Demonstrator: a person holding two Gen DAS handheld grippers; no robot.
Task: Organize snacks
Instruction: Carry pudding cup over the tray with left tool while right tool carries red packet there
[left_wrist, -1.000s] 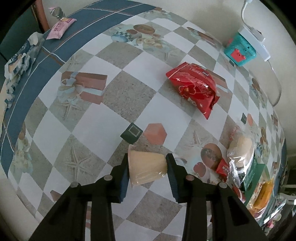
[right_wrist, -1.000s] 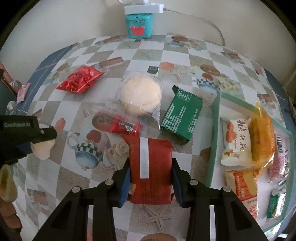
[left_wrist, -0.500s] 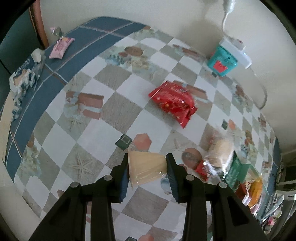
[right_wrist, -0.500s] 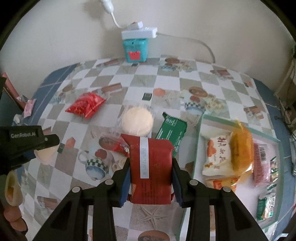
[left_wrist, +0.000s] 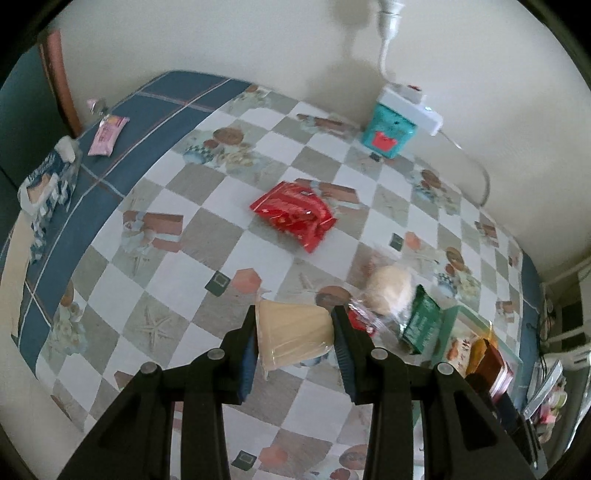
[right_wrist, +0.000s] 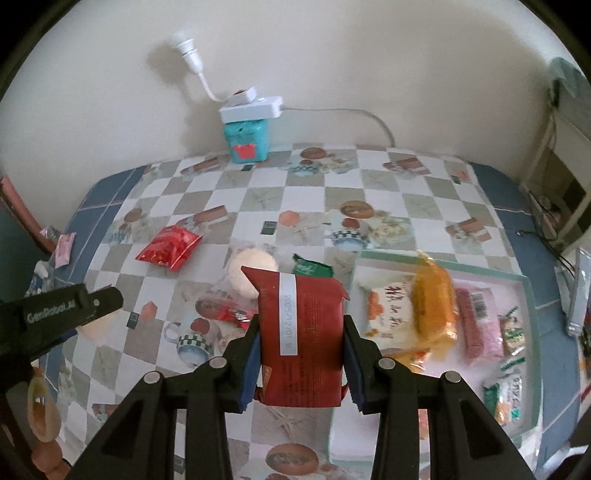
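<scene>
Left wrist view: the left gripper (left_wrist: 295, 332) is clenching a pale wedge-shaped snack in clear wrap (left_wrist: 291, 334). The wedge is sitting crosswise between the two blue pads, its flat edge pressing the left pad and its narrower end meeting the right pad, and a strip of wrap is hanging below the fingertips. It is being held clear above the checkered tablecloth (left_wrist: 177, 273). A red packet (left_wrist: 293, 214) is lying at 12 o'clock from the fingertips, well apart. A round bun in clear wrap (left_wrist: 388, 290) is lying at 2 o'clock, with a green packet (left_wrist: 421, 323) just beside it.

Right wrist view: the right gripper (right_wrist: 301, 343) is clenching a dark red pouch (right_wrist: 301, 332) with a white date strip. The pouch is standing upright between the pads, both side edges pressed, its top reaching well past the fingertips toward 12 o'clock. A tray (right_wrist: 532, 295) already holding several snacks is lying at 3 o'clock. The left gripper's black body is showing at 9 o'clock, with the pale wedge partly hidden behind it. A teal box (right_wrist: 247, 142) is standing at 12 o'clock against the wall.
</scene>
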